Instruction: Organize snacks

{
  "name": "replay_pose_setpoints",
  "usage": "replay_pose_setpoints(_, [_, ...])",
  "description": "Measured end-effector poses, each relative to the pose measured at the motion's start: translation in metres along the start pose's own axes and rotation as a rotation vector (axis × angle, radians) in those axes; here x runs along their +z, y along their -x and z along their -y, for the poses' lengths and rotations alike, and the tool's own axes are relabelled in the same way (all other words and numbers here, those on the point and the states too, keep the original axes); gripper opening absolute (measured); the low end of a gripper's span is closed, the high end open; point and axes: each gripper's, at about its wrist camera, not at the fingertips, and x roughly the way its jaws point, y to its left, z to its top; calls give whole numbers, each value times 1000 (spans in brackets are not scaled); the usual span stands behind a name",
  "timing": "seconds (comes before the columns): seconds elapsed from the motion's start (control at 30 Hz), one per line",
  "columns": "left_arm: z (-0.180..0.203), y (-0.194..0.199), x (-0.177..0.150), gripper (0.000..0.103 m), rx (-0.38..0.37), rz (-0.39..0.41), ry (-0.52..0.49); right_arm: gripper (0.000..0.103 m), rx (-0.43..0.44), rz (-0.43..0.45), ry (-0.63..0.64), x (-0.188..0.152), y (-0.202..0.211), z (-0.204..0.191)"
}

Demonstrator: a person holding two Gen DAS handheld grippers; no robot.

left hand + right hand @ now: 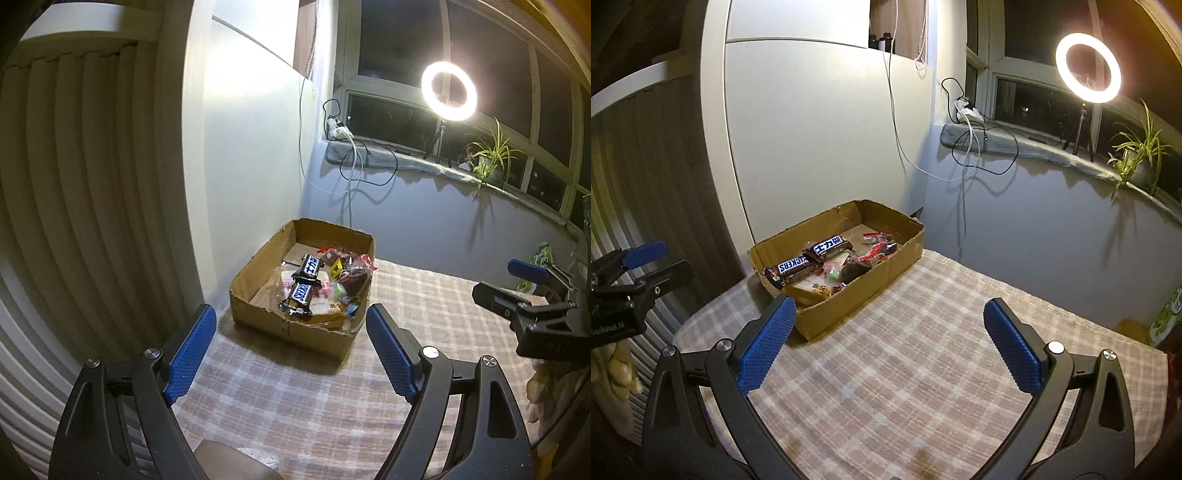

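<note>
Looks basically done: the Snickers bars [304,286] and other wrapped snacks are piled in the cardboard box [258,269] on the checked counter [905,350]. Left gripper [291,354] and right gripper [888,345] both hang wide open, empty. Nothing loose left that I can see.

brown cardboard box [849,291]; pink-white plaid tablecloth [923,369]; blue fingers [764,347]; brown-blue snickers bars [809,258].
</note>
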Motion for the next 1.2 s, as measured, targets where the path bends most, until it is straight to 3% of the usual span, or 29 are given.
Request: replay_pose_setpoints(1.2, [14,3,-3,84,-8,-2,-20,103,15,-20,-51,-12,1,6])
